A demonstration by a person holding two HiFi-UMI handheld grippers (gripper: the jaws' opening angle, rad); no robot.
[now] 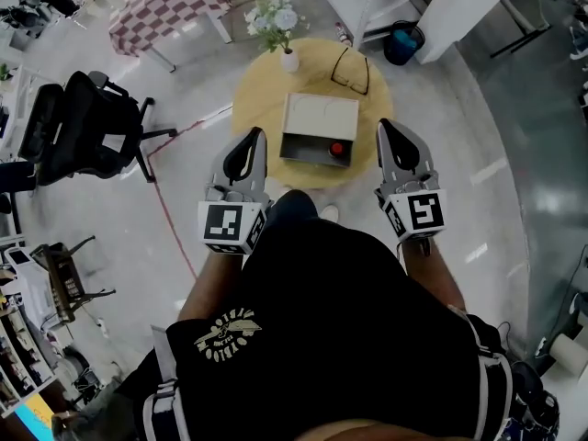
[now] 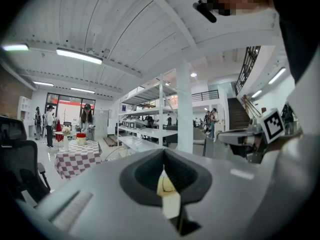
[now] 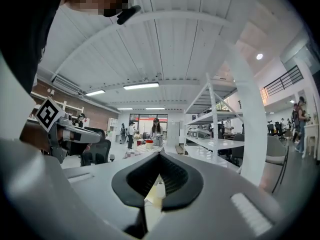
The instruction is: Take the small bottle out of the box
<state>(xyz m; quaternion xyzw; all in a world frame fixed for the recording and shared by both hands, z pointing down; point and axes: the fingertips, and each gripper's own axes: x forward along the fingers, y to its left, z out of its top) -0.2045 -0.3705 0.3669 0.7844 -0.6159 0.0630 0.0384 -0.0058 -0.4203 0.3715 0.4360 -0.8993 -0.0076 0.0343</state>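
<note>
– Black shirt fills the bottom of the head view, with both grippers held up in front of it. Has anything been done yet?

– By the look of it, no. The small bottle, the one with the red cap, sits inside the box, towards its right-hand end. I'd say the whole job is left: reach in, grip it, lift it clear.

– And the fingers?

– Clenched on both sides. The left gripper has its fingers pressed together with nothing between them. The right gripper is the same, closed on air. Both hang just short of the tabletop, one to each side of the box, touching nothing.

– Is the box ready to reach into?

– Yes. Its pale lid is folded back on the far side and the dark inside is open from above. I can make out only the bottle in there.

– Anything else on that tabletop?

– A vase of flowers at the far edge and a pair of glasses beyond the lid, both apart from the box.
</note>
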